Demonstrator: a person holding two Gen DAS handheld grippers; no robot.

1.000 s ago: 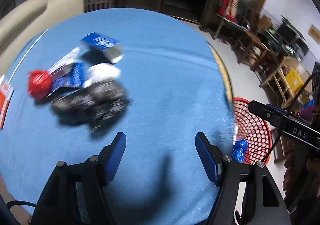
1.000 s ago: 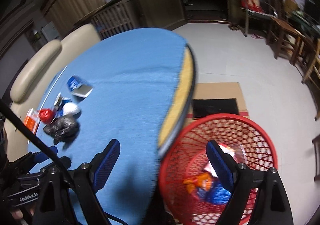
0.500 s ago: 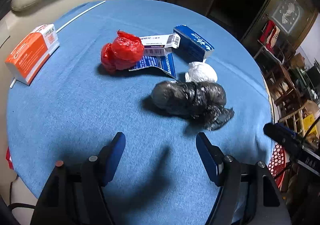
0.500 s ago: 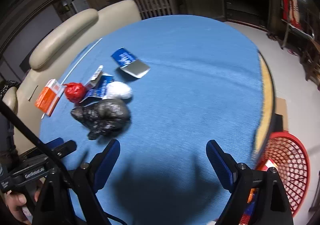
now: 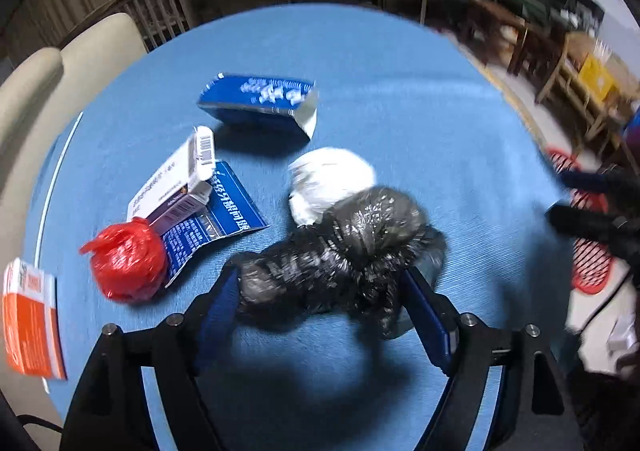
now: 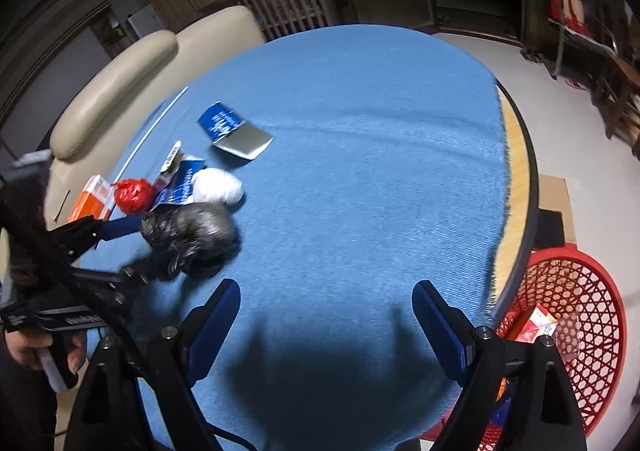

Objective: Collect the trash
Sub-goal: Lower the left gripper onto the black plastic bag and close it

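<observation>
**Left jaws around the black bag, not yet closed**

My left gripper (image 5: 320,299) had just been opening its jaws, and they stood spread with the crumpled black plastic bag (image 5: 340,251) between them; whether the blue pads (image 5: 218,305) pressed it I could not tell through the blur, so I counted it as straddled, not held. My right gripper (image 6: 326,315) hung wide and empty over bare blue tablecloth (image 6: 360,131).

Just behind the black bag lay a white crumpled wad (image 5: 328,179), touching it. Left of the bag sat a red plastic ball of wrapper (image 5: 126,263), resting on a flat blue leaflet (image 5: 216,215) with a white carton (image 5: 176,179) across it. Further back was an open blue carton (image 5: 260,99); an orange box (image 5: 30,315) lay at the left edge, cut off.

I judged this the pick step: next, close on the bag, lift, and carry it right to the red mesh basket (image 6: 576,315) on the floor beyond the table's edge. The basket's contents were mostly hidden.
</observation>
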